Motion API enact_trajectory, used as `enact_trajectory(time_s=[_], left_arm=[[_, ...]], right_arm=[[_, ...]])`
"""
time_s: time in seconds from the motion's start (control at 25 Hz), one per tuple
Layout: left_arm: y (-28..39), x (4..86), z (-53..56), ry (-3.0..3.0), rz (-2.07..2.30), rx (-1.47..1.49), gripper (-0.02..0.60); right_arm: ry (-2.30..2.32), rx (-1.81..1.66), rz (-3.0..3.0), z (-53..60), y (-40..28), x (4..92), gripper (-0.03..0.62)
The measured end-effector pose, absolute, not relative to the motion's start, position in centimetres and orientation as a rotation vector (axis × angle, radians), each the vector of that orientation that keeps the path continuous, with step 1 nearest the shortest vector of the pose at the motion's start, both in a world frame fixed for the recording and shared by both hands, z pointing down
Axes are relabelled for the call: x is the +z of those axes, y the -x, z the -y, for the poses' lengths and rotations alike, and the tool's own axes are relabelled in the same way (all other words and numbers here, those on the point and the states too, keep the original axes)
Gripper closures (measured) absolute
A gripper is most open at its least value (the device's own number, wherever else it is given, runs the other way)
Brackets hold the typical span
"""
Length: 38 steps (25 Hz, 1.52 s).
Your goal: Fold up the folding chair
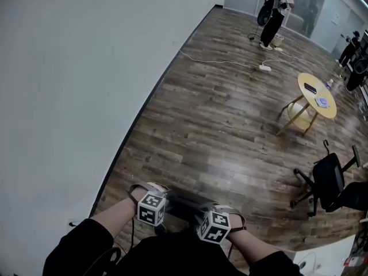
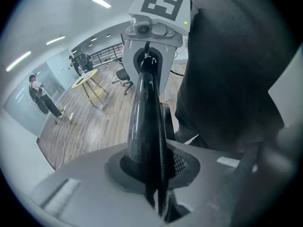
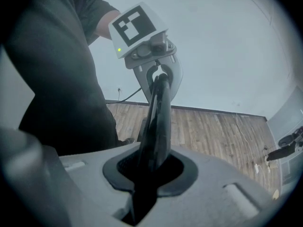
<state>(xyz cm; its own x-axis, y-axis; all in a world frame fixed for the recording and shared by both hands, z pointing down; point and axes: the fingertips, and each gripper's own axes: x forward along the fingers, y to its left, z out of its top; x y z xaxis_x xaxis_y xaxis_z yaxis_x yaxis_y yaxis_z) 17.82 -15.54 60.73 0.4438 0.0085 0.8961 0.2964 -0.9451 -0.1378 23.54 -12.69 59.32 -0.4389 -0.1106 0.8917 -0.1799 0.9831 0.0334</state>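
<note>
The left gripper (image 1: 154, 213) and the right gripper (image 1: 214, 227) sit side by side low in the head view, close against the person's dark clothing. Between them runs the folding chair (image 1: 183, 203), seen only as a dark shape over the wooden floor (image 1: 218, 131), just beside the white wall (image 1: 86, 68). Both grippers' fingers (image 2: 187, 164) are clamped on the chair's glossy black bar (image 2: 147, 122) (each gripper view looks along this bar to the other gripper). Well apart across the floor stand a round yellow tabletop (image 1: 307, 99), a black office chair (image 1: 328, 180), and a person (image 1: 276, 13) by a power strip (image 1: 264, 68).
</note>
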Motion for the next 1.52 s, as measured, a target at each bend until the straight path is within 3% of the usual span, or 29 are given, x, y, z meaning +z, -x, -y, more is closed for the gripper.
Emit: enact_trajectory(time_s=[0.76,1.52], left_arm=[[-17.7,58.9,17.4,2.556,0.139,-1.663,0.529],[-3.8,58.3,14.3,2.7,-0.28,-1.722,0.523]], right_arm=[[0.078,0.008,2.013,17.0,-24.2,57.8,0.542],[0.421,-0.23,1.902,16.3,-10.0,57.1,0.539]])
